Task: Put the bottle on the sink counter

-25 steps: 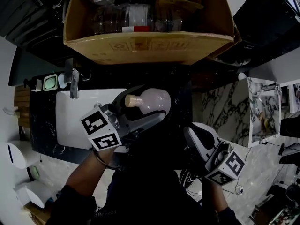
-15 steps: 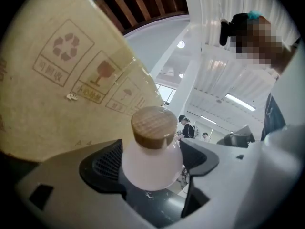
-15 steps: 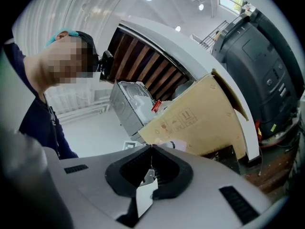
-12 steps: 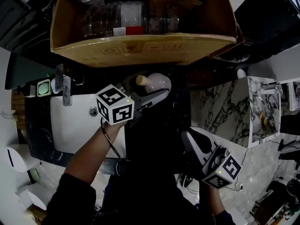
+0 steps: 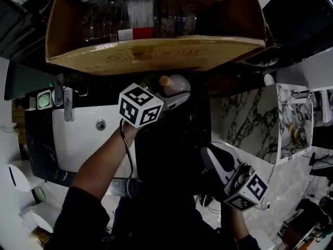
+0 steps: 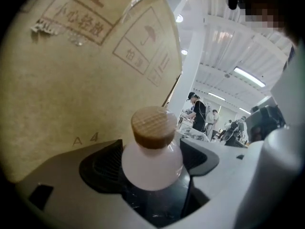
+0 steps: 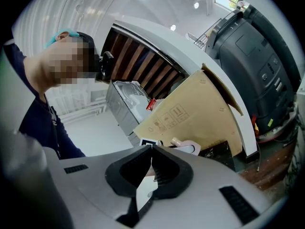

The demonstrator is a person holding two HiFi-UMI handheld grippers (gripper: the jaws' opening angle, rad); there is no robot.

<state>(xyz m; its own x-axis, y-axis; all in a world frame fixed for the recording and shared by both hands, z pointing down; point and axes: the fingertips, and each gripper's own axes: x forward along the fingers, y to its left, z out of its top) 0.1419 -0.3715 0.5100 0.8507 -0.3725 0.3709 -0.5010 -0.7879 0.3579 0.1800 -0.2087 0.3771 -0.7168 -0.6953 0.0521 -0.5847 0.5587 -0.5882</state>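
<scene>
**A:** What has changed at the left hand-held gripper (image 5: 174, 95)?

**B:** Over the last second we have carried it away from our body, toward the far side. It now sits just beneath the near wall of the cardboard box (image 5: 156, 53). Below it is the dark worktop (image 5: 192, 124), to the right of the white sink (image 5: 83, 139). We judge the carry nearly complete, with lowering and release still to come.

**A:** What is the jaw state?

**B:** The jaws are narrowed onto the bottle (image 6: 151, 166) and clamp its pale body from both sides, below the wooden cap (image 6: 152, 127). We cannot tell whether its base touches the worktop yet.

**A:** And the right hand-held gripper (image 7: 151, 168)?

**B:** Its jaws are fully together with nothing between them. It has stayed low at the near right, well apart from the bottle.
</scene>
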